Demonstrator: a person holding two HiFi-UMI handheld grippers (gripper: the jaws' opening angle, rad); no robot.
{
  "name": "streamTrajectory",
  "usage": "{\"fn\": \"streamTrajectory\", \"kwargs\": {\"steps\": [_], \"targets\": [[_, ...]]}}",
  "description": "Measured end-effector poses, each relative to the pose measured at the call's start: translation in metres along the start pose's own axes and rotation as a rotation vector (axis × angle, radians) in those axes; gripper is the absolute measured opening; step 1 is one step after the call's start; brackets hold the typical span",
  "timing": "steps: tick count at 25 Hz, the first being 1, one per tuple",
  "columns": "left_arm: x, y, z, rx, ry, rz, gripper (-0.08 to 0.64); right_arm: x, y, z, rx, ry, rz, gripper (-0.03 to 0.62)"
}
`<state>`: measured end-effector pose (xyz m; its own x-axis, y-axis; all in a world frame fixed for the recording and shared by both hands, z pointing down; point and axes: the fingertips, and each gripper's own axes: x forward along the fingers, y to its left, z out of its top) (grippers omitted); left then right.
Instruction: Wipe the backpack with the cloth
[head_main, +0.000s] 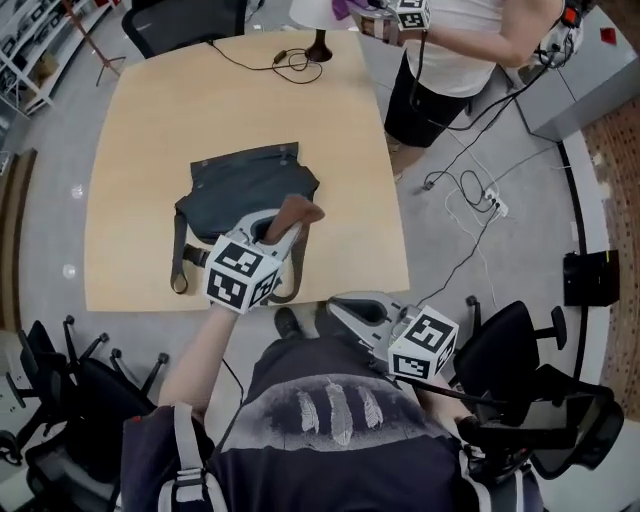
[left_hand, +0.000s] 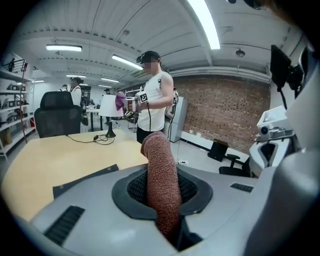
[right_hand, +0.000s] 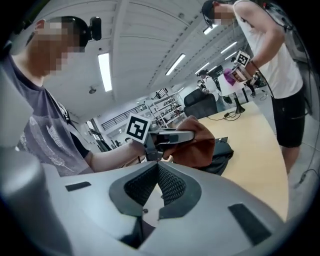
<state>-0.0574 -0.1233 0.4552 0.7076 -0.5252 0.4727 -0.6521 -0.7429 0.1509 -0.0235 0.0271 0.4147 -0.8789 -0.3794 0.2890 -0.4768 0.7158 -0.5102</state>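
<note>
Currently the left tool (head_main: 278, 232) is clamped on the cloth (head_main: 298, 211), a reddish-brown knitted piece. In the left gripper view the cloth stands up between the two pads as a thick roll, fills the gap between them, and bends over at its upper end. In the head view this tool sits at the centre of the frame, over the lower right part of the backpack (head_main: 240, 190). Contact between cloth and backpack cannot be confirmed from any view.

The backpack is dark grey and lies flat on the light wooden worktop (head_main: 140, 130), at the middle of the frame. One strap (head_main: 178, 262) trails toward the lower left, close to the worktop's near edge. In the right gripper view the cloth is bunched under the left tool, with the backpack just behind it.

The right tool (head_main: 340, 306) has its jaws closed tip to tip, with nothing between them. It sits at the lower centre-right of the head view, off the worktop's near edge and close to the wearer's torso, well apart from the backpack.

A second person (head_main: 450, 50) stands at the upper right beside the worktop, holding a purple cloth (left_hand: 120, 100). A lamp base (head_main: 318, 47) and a black cable (head_main: 290, 62) occupy the worktop's far edge. Office chairs (head_main: 60, 390) stand at the lower left and lower right.
</note>
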Motion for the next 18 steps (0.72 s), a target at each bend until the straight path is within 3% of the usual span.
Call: {"fn": "streamTrajectory", "kwargs": {"steps": [4, 9, 13, 18], "targets": [[0.073, 0.039, 0.01, 0.026, 0.095, 0.059, 0.057, 0.002, -0.039, 0.028, 0.004, -0.004, 0.035, 0.002], [0.156, 0.071, -0.021, 0.005, 0.274, 0.102, 0.057, 0.005, -0.066, 0.049, -0.007, 0.019, 0.108, 0.002], [0.183, 0.099, -0.067, 0.141, 0.436, 0.224, 0.057, 0.001, -0.088, 0.05, 0.019, 0.038, 0.12, 0.002], [0.182, 0.104, -0.075, 0.264, 0.46, 0.268, 0.057, -0.003, -0.107, 0.056, 0.035, 0.038, 0.137, 0.002]]}}
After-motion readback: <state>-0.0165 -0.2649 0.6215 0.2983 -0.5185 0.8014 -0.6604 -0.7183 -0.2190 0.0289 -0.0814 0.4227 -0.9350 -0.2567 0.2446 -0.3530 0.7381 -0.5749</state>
